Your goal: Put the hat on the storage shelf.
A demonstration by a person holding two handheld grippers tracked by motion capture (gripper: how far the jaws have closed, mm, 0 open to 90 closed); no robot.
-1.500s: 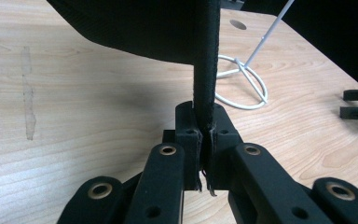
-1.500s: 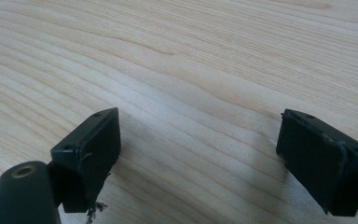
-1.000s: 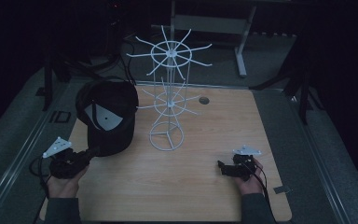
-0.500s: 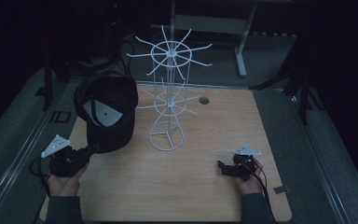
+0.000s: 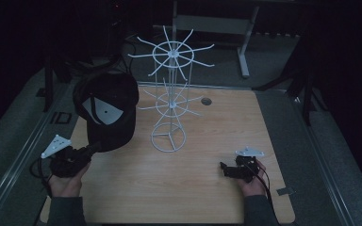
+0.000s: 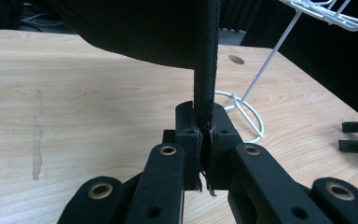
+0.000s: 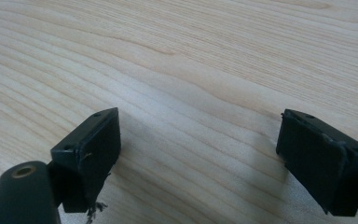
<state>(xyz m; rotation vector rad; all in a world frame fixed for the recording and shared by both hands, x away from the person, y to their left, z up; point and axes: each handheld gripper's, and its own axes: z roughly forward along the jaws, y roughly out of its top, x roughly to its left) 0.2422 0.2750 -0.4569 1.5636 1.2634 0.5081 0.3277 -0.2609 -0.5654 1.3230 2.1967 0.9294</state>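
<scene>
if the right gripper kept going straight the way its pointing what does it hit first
Probably the bare wooden table: the right gripper has open jaws angled down at the boards with nothing between. In the high view it points leftward, low over the table.

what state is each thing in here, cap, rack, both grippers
black cap: lifted off the table, held by its brim, inside facing the camera
left gripper: shut on the brim
right gripper: open, nothing between the jaws, low over the table
white wire rack: upright on the table, arms bare
</scene>
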